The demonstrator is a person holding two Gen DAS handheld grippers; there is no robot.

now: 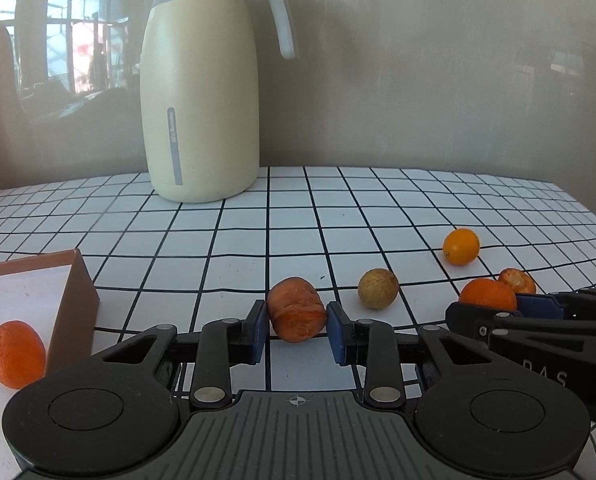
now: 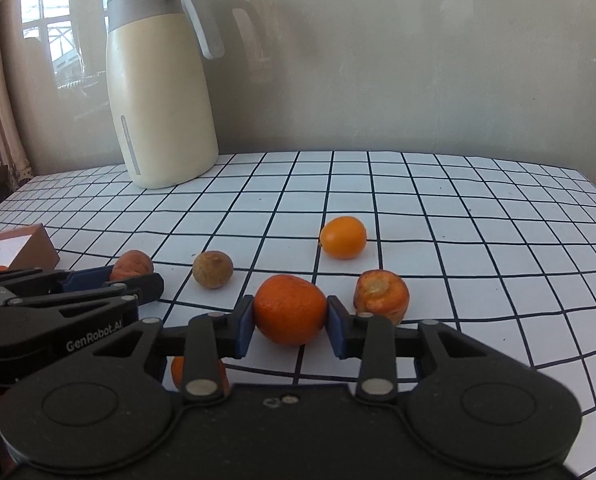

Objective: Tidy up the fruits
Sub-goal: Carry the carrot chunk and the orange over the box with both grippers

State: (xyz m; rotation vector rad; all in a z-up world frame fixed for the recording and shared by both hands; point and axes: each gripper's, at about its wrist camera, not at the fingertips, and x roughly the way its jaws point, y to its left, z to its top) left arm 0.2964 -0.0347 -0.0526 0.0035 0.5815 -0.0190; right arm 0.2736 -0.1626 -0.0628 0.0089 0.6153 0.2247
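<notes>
left tongs [image 1: 296, 326] clamp a wrinkled, dull-orange shrivelled fruit [image 1: 296, 309]; right tongs [image 2: 289, 322] clamp a round, bright, dimpled orange [image 2: 289, 309] on the desk [image 2: 458, 220].

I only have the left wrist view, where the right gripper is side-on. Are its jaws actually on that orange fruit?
Observer: Yes. The right gripper has its jaws shut on the mandarin, one pad on each side.
Operator: Anything close beside it?
Observer: A shrivelled orange fruit with a pale rough top lies just past the right-hand jaw; contact unclear.
Operator: Anything I can't see at all?
Observer: Another orange fruit lies beneath the right gripper's linkage, mostly hidden.
</notes>
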